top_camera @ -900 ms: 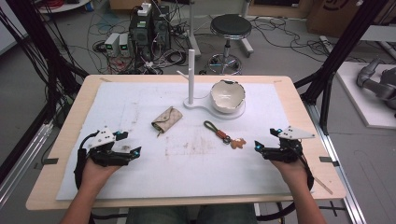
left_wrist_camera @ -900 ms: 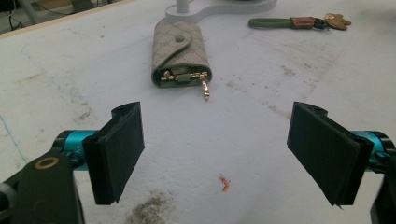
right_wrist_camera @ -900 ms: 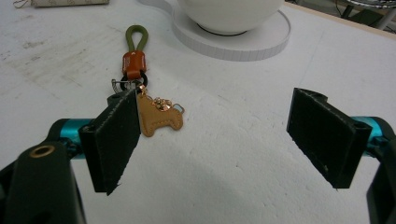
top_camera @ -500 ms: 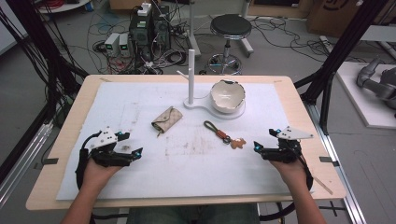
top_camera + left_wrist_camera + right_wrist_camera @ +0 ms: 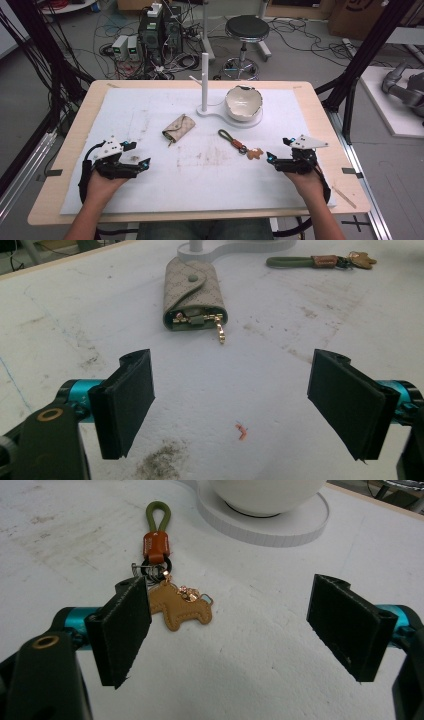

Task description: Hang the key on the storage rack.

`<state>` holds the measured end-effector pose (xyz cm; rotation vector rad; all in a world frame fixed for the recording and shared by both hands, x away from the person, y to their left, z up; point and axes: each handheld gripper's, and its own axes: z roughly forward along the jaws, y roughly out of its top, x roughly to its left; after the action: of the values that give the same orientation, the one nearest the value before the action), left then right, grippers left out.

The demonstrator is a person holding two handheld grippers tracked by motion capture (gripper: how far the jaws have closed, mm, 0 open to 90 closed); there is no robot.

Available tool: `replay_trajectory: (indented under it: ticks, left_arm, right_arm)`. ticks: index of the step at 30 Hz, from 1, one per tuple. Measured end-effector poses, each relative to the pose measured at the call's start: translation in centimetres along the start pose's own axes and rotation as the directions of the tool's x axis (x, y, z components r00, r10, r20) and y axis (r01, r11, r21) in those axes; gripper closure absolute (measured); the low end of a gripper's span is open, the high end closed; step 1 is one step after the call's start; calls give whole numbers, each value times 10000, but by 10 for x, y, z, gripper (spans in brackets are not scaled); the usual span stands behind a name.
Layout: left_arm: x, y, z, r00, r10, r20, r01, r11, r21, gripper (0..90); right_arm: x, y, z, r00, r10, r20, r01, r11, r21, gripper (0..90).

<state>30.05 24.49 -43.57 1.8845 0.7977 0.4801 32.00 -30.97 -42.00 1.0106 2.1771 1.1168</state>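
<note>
The keychain (image 5: 240, 145) with its tan leather dog charm (image 5: 180, 608) lies flat on the bench (image 5: 320, 120), just ahead of the right claw (image 5: 275, 158), whose jaws gape wide and empty. The left claw (image 5: 141, 165) rests wide open too, facing the beige key pouch (image 5: 192, 300)

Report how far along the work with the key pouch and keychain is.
Done: nothing visibly. The key pouch and keychain lie untouched on the table. In hand: nothing; left gripper and right gripper are open and empty. Left: grasping and handling both items.
</note>
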Motion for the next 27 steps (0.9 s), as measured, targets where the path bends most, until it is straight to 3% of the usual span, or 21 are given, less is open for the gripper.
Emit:
replay_trajectory:
  ticks: [12,27]
  left_arm:
    - [-1,-4,-5,10000,-5,-26,5,10000,20,188]
    - [-1,-7,-13,9998,-9,-218,10,10000,49,188]
  right_arm:
    - [14,20,21,9986,-430,-324,432,9991,52,180]
    - [26,40,56,9959,-612,-663,629,9978,229,181]
